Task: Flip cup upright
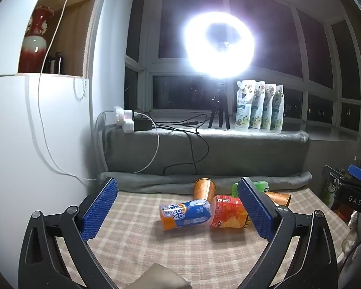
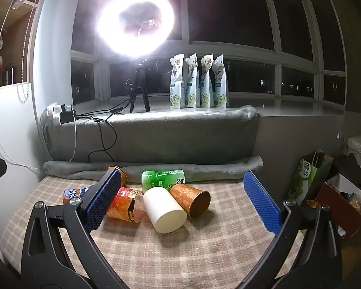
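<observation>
Several cups lie on their sides on the checked tablecloth [image 2: 204,245]. A white cup [image 2: 164,210] lies in the middle, next to an orange patterned cup [image 2: 191,198], a green cup [image 2: 163,179] and a red-orange cup [image 2: 126,206]. In the left wrist view a blue-orange cup [image 1: 185,214] lies beside the red-orange cup [image 1: 228,212], with an orange cup [image 1: 204,189] behind them. My left gripper [image 1: 175,212] is open, above the table in front of the cups. My right gripper [image 2: 183,202] is open, with the white cup between its fingers' line of sight.
A grey blanket [image 2: 154,134] covers the ledge behind the table. A ring light on a tripod [image 2: 136,19], a power strip with cables [image 2: 61,115] and several pouches [image 2: 199,84] stand on the sill. Bags and a box [image 2: 337,192] sit at the right.
</observation>
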